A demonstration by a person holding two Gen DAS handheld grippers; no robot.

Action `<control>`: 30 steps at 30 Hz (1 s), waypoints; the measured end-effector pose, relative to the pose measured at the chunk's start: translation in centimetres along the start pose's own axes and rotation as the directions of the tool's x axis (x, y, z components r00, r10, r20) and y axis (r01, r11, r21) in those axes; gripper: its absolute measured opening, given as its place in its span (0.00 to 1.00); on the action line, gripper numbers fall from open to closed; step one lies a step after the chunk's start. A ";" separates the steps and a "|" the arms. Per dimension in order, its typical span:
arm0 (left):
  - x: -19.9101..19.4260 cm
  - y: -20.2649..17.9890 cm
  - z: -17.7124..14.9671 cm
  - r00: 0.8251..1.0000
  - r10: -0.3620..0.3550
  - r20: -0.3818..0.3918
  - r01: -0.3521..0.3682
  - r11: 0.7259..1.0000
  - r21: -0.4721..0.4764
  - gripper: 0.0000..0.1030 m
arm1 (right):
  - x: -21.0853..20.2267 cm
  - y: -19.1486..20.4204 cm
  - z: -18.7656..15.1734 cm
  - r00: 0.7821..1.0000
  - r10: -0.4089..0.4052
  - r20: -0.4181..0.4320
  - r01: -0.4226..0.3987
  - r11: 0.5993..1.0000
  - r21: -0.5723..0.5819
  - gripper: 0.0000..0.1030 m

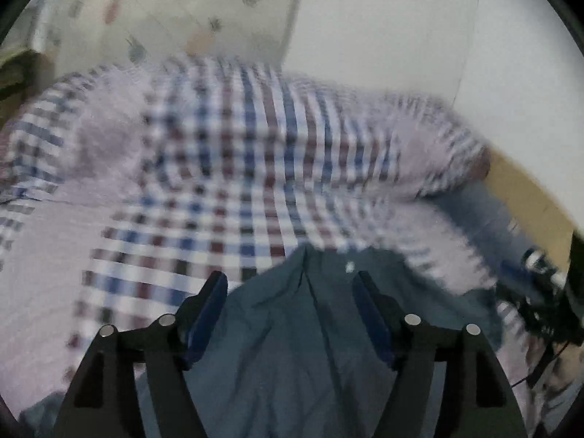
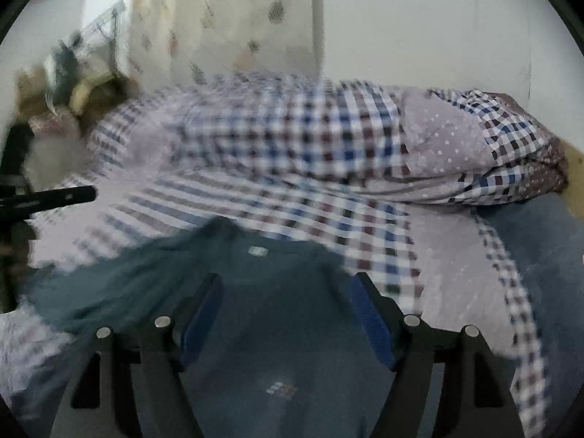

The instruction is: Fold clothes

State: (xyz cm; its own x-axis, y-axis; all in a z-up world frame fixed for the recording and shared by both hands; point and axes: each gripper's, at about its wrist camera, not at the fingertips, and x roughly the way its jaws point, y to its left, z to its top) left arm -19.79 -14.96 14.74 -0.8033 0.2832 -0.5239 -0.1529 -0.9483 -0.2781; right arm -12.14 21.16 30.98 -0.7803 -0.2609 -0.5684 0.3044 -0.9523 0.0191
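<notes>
Your left gripper [image 1: 290, 284] & right gripper [image 2: 286, 286] both have fingers spread wide, gripping nothing. Teal shirt [image 2: 255, 281] lies flat on the checked bedspread [image 2: 310, 138], directly under & between each pair of fingers; collar end points away from you.

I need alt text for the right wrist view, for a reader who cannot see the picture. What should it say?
An open hand-held gripper hangs over a dark teal shirt spread on a bed with a checked cover. A small label shows at the shirt's collar. A patterned curtain and a white wall are behind.
</notes>
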 end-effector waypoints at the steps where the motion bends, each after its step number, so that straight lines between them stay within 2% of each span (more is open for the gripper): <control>1: -3.3 0.4 0.0 0.999 0.000 0.037 0.001 1.000 -0.009 0.81 | -2.5 0.7 -0.5 0.999 0.036 0.007 -0.036 0.999 0.008 0.75; 4: -12.7 0.5 -0.5 0.993 0.000 0.120 0.003 1.000 -0.018 0.83 | -11.3 4.5 -3.0 0.984 0.173 0.028 -0.173 0.985 -0.006 0.75; 7: -21.8 -0.2 -1.7 0.986 -0.008 0.166 0.012 1.000 -0.024 0.83 | -18.3 8.5 -5.9 0.964 0.267 0.019 -0.266 0.963 -0.031 0.75; 10: -30.2 -1.2 -3.6 0.980 0.002 0.201 0.002 1.000 -0.017 0.83 | -24.8 12.9 -9.2 0.917 0.397 -0.045 -0.400 0.912 -0.097 0.75; 14: -41.1 -1.7 -7.0 0.967 0.010 0.253 0.001 0.999 -0.041 0.84 | -32.7 16.7 -12.3 0.832 0.548 -0.090 -0.555 0.818 -0.151 0.75; 15: -43.8 -1.7 -7.9 0.964 0.011 0.267 0.003 0.999 -0.051 0.85 | -34.8 17.0 -12.7 0.808 0.585 -0.072 -0.589 0.795 -0.147 0.75; 18: -50.2 -1.9 -10.6 0.956 0.005 0.295 0.024 0.995 -0.095 0.86 | -41.0 17.4 -13.5 0.725 0.689 0.012 -0.682 0.720 -0.125 0.75; 20: -53.8 -2.1 -12.1 0.947 0.024 0.320 0.014 0.993 -0.115 0.86 | -44.8 16.8 -13.9 0.670 0.736 0.095 -0.728 0.676 -0.112 0.76; 22: -57.4 -2.0 -13.0 0.931 0.030 0.363 0.025 0.989 -0.146 0.86 | -47.2 16.0 -14.1 0.633 0.754 0.177 -0.750 0.653 -0.100 0.80; 24: -60.7 -2.1 -13.8 0.912 0.039 0.408 0.034 0.985 -0.171 0.87 | -48.2 15.7 -14.8 0.638 0.735 0.229 -0.738 0.669 -0.092 0.84; 26: -63.1 -2.3 -14.5 0.894 0.058 0.443 0.028 0.982 -0.185 0.90 | -47.2 16.8 -16.0 0.691 0.690 0.213 -0.693 0.717 -0.073 0.84; 28: -64.7 -2.2 -15.3 0.888 0.086 0.452 0.009 0.979 -0.205 0.91 | -45.0 18.5 -17.1 0.730 0.664 0.160 -0.664 0.745 -0.060 0.84; 30: -65.3 -1.8 -15.6 0.894 0.113 0.434 -0.005 0.970 -0.243 0.91 | -41.1 21.0 -18.7 0.762 0.645 0.054 -0.644 0.764 -0.048 0.84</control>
State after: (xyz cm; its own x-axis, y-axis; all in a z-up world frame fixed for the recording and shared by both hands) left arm 41.95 -29.49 36.87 -0.9852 0.0838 -0.1499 -0.0049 -0.8864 -0.4629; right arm 36.52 14.85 39.40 -0.4274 -0.8219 -0.3766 0.7611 -0.5519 0.3407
